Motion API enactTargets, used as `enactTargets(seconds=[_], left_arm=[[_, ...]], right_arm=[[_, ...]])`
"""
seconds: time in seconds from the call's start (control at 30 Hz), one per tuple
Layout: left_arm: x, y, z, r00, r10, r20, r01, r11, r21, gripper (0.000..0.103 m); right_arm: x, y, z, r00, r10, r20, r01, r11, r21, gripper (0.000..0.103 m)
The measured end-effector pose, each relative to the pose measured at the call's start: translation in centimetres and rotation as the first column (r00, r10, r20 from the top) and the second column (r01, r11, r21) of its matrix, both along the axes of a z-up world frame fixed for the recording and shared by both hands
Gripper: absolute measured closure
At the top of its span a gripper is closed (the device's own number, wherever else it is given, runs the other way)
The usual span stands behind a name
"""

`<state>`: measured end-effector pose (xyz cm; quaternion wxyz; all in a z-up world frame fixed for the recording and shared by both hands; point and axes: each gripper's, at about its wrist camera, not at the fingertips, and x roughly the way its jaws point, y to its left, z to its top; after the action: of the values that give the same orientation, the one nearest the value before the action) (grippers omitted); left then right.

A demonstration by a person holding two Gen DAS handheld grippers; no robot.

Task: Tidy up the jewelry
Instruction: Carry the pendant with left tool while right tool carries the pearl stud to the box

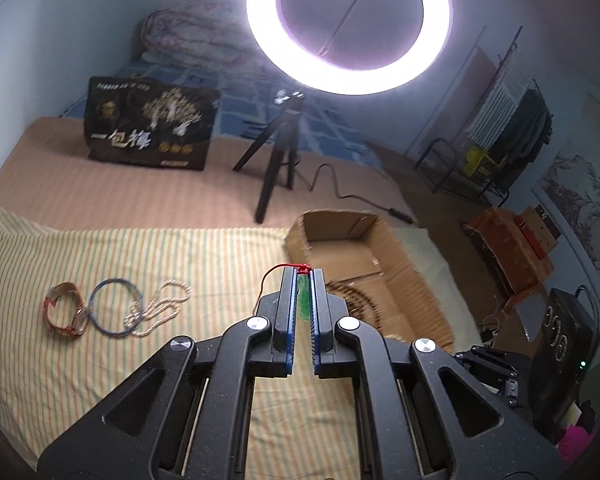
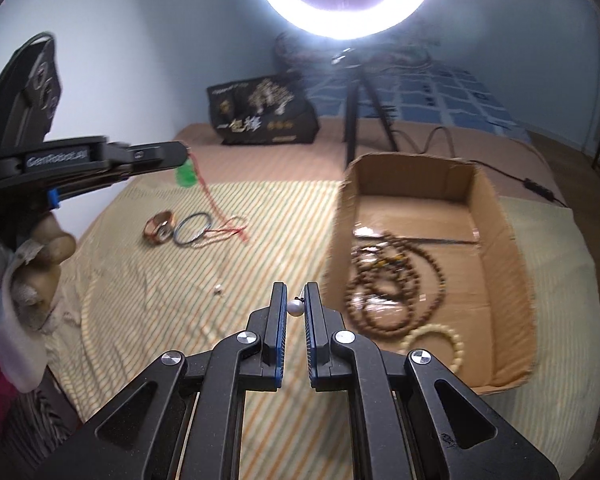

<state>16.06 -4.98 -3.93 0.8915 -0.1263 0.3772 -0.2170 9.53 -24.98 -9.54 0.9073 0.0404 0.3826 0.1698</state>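
Note:
My left gripper (image 1: 303,276) is shut on a green jade pendant (image 1: 304,300) with a red cord (image 1: 269,276), held above the striped cloth. In the right wrist view the pendant (image 2: 186,175) hangs from that gripper (image 2: 182,156) and its cord trails down to the cloth. My right gripper (image 2: 296,290) is shut on a small pearl earring (image 2: 295,307), just left of the cardboard box (image 2: 508,240). The box holds dark bead strands (image 2: 384,280) and a cream bead bracelet (image 2: 432,340). On the cloth lie a bangle (image 1: 66,314), a blue ring bracelet (image 1: 116,306) and a pearl necklace (image 1: 160,308).
A small white stud (image 2: 218,289) lies on the striped cloth (image 2: 160,300). A ring light on a black tripod (image 1: 278,152) and a dark printed bag (image 1: 150,124) stand behind on the bed. A cable (image 1: 356,196) runs past the box.

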Motion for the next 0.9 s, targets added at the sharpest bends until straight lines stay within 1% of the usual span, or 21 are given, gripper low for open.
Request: enactTargets(seconds=[0.23,0.53,0.7,0.9], left_arm=[[-0.5,-3.0,2.0,0.998,-0.044,0.041,0.045,0.999,-0.026,0.099],[-1.6,-7.7,3.2,0.989,-0.129,0.066,0.131,0.991,-0.030,0.099],[-2.0,-9.7,3.1,0.984,-0.164,0.067,0.166,0.986,-0.022,0.099],[-1.7,-11.5,1.6,0.982,-0.183,0.036,0.183,0.983,0.003,0.099]], right_arm=[[-0.1,-3.8,0.9,0.997,-0.078,0.016,0.078,0.997,0.015,0.096],[-0.2,-7.9,0.5,0.985,-0.172,0.002,0.172,0.985,0.022,0.096],[-0.1,-9.3,-0.1,0.979,-0.202,-0.009,0.202,0.979,0.020,0.096],[0.5,-9.9,-0.7,0.976,-0.216,-0.027,0.216,0.976,0.018,0.096]])
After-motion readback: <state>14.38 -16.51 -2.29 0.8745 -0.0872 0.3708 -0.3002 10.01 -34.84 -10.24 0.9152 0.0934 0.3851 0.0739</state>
